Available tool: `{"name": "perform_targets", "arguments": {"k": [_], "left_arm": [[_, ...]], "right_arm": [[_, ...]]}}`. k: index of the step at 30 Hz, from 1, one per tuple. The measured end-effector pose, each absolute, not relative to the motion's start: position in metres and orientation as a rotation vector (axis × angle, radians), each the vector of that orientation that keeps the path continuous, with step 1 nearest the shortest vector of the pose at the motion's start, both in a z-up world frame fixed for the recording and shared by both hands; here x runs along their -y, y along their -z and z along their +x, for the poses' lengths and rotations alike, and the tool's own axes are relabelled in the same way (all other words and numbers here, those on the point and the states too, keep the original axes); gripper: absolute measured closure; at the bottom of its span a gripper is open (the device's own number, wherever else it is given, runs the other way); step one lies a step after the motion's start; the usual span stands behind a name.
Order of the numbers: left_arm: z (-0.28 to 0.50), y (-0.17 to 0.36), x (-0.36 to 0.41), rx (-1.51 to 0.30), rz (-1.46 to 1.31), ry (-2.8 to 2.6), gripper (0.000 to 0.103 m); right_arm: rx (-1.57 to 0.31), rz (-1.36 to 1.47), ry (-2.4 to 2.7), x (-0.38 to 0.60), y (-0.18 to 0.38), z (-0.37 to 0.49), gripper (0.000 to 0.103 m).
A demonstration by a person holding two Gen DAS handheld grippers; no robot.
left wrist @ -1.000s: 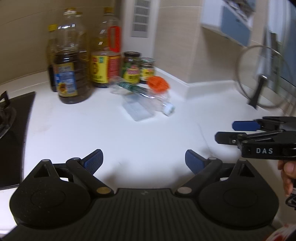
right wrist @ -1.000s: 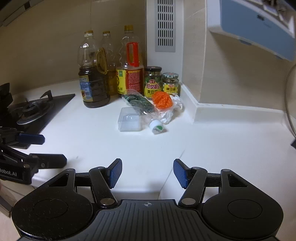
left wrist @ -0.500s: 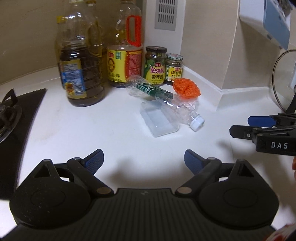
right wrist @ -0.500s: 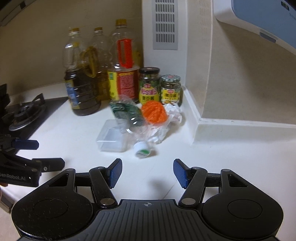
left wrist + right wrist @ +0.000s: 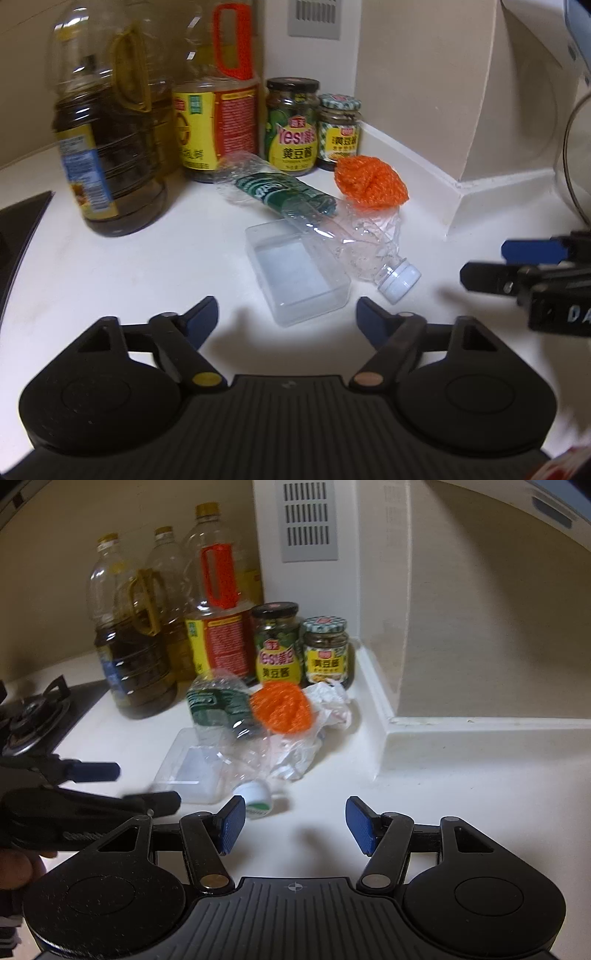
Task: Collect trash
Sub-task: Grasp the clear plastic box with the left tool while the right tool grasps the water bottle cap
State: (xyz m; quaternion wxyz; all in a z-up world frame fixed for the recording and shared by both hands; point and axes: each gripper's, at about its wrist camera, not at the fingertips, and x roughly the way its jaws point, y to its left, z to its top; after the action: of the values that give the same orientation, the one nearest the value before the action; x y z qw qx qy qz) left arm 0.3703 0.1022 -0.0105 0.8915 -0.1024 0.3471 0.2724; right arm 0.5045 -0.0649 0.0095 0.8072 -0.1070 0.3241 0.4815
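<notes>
Left tongs [image 5: 285,314] nearer clear box [image 5: 295,275], narrowing, empty; "Yes!" jar [image 5: 292,125] behind

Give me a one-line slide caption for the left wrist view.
Open left gripper nears clear plastic box and crushed bottle; jaws just narrowed, nothing between them.

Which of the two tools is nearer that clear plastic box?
Left. The left tool sits right in front of the clear plastic box; the right tool is off to its side, by the bottle cap.

I note a smooth, matt white worktop [image 5: 155,266]; a clear, glossy crushed plastic bottle [image 5: 317,225]; a translucent plastic box [image 5: 295,273]; coarse orange mesh [image 5: 369,184]; glass jars [image 5: 291,125].
</notes>
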Motion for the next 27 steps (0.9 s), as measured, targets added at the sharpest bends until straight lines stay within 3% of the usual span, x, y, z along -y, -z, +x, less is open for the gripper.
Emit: {"name": "perform_targets", "arguments": {"k": [11, 15, 27], "left_arm": [[0.399, 0.023, -0.113, -0.726, -0.239, -0.565, 0.030], [0.398, 0.022, -0.116, -0.725, -0.237, -0.565, 0.046], [0.347, 0.015, -0.123, -0.733, -0.232, -0.597, 0.046]], "right_arm": [[-0.714, -0.234, -1.021, 0.058, -0.001, 0.514, 0.042], [-0.713, -0.239, -1.047, 0.052, 0.001, 0.513, 0.042], [-0.674, -0.356, -1.166, 0.012, 0.017, 0.502, 0.042]]}}
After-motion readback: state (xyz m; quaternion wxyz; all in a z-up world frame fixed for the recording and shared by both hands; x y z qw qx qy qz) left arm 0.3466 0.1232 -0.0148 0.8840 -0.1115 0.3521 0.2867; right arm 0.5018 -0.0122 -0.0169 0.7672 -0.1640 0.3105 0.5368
